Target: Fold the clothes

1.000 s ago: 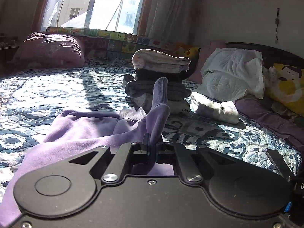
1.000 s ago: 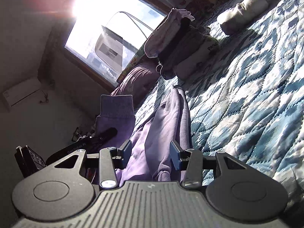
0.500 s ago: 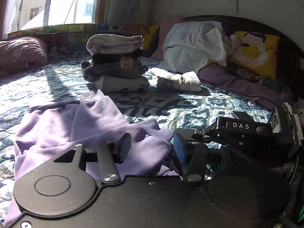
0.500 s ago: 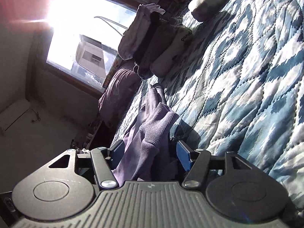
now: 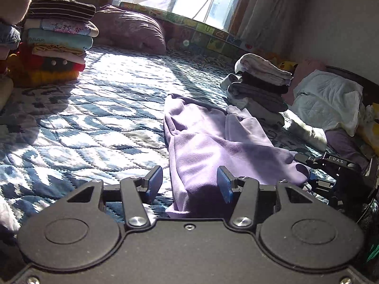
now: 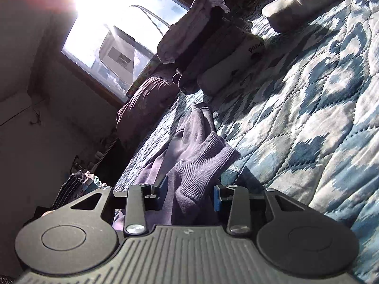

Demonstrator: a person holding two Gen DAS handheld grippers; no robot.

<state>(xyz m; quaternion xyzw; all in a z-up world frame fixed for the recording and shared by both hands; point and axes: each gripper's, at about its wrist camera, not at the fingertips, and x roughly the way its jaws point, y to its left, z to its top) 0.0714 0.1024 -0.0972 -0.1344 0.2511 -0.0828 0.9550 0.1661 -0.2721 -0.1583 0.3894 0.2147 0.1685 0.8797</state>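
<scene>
Lilac sweatshirt (image 5: pixel 213 146) is what you are working on: a soft, fleecy garment lying in a long, loosely folded strip on the bed (image 5: pixel 99 118), its folds rounded and a little rumpled. One end of it reaches toward the stack of folded clothes (image 5: pixel 258 90), and the strip runs from there back to your two claws. The bed cover is a quilted blue and white spread with stitched diamond lines, sunlit in patches.

Your left claw (image 5: pixel 189 181) is released, its black fingers spread wide with the blue pads (image 5: pixel 223 184) facing each other. The near end of the sweatshirt lies between them, closer to the right-hand pad, but nothing is pinched.

Your right claw (image 6: pixel 189 193) is also parted, somewhat less widely. The ribbed knit cuff (image 6: pixel 203 163) of the sweatshirt sits bunched between its fingers, thick and corded in texture. The cloth fills most of the gap; you cannot tell from this view whether the pads press on it.

The stack beside the sweatshirt holds flat, soft folds in cream, dark and grey layers. A rolled pale bundle (image 6: pixel 300 2) lies on the bed just beyond that stack. A second, taller pile of folded clothes (image 5: pixel 56 37), striped and patterned, stands well apart from the sweatshirt across the bed.
</scene>
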